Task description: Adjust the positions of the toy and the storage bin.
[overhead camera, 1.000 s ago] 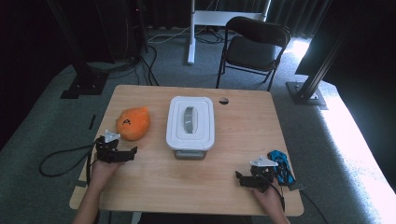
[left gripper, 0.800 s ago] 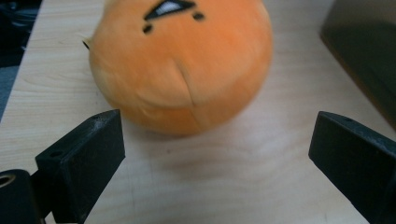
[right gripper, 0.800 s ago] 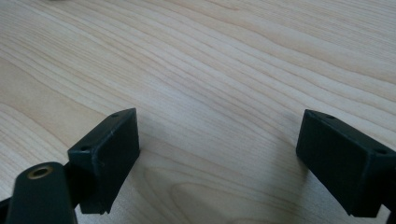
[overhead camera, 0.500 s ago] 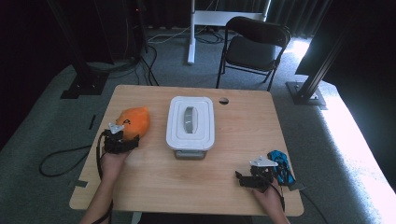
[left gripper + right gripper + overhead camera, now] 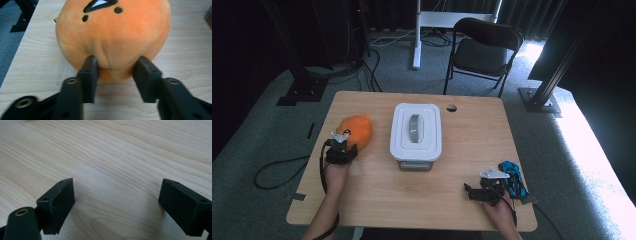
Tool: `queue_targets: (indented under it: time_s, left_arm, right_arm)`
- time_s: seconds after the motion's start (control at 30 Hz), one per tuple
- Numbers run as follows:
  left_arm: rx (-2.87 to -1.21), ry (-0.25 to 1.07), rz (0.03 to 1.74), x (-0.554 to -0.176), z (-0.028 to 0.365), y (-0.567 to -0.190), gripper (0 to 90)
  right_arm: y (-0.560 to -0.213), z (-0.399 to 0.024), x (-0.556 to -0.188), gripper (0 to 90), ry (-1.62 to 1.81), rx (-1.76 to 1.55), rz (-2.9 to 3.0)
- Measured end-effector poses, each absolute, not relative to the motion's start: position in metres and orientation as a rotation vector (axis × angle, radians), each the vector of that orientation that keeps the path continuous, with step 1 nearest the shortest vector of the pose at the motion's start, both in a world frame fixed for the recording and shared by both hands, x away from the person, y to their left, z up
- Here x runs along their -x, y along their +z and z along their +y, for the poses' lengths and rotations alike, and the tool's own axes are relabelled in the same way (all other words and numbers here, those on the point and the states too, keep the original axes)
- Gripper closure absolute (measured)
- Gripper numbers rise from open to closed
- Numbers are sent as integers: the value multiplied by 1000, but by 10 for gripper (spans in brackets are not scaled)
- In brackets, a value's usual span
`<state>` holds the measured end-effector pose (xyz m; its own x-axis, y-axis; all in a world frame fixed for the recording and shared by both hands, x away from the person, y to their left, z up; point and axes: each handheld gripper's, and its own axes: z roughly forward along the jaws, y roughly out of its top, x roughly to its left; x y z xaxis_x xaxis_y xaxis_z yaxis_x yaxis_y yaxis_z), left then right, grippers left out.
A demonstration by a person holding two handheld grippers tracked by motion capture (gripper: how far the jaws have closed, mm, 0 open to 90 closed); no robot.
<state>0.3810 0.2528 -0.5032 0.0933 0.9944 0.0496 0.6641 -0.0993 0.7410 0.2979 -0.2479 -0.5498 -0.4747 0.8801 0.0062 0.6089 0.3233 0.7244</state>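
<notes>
Orange plush toy (image 5: pixel 356 131) sits near the table's (image 5: pixel 472 125) left edge, its near end pinched between the left gripper's (image 5: pixel 115 71) just-closing jaws – straight ahead of them – while the right gripper (image 5: pixel 484 192), wide open and empty, rests by the near right corner.

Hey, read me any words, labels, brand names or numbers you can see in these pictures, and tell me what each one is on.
No readable text anywhere.
Orange plush toy: black and white face markings, no letters; a small tag at its edge is too small to read.
White lidded box: no label visible.
Blue object by the right gripper: any print too small to tell.
</notes>
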Motion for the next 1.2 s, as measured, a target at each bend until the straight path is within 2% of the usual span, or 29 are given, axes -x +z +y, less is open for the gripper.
queue_targets:
  time_s: [0.3,0.47,0.67,0.8,1.0,1.2]
  left_arm:
    - [-1796,740,1560,-363,263,-507,774]
    - [-1837,710,1462,-351,267,-501,791]
    - [-1898,672,1435,-341,278,-491,790]
    - [-1904,672,1487,-343,285,-490,762]
    - [-1869,602,1537,-349,294,-488,602]
    - [-1837,635,1604,-355,305,-489,552]
  right_arm:
    - [-550,-248,-298,127,950,-1323,2201]
    - [-550,-248,-299,127,949,-1326,2198]
    - [-550,-248,-299,127,949,-1327,2197]
    - [-550,-248,-299,127,948,-1330,2195]
    - [-550,-248,-299,127,947,-1330,2195]
    - [-550,-248,-299,127,948,-1330,2194]
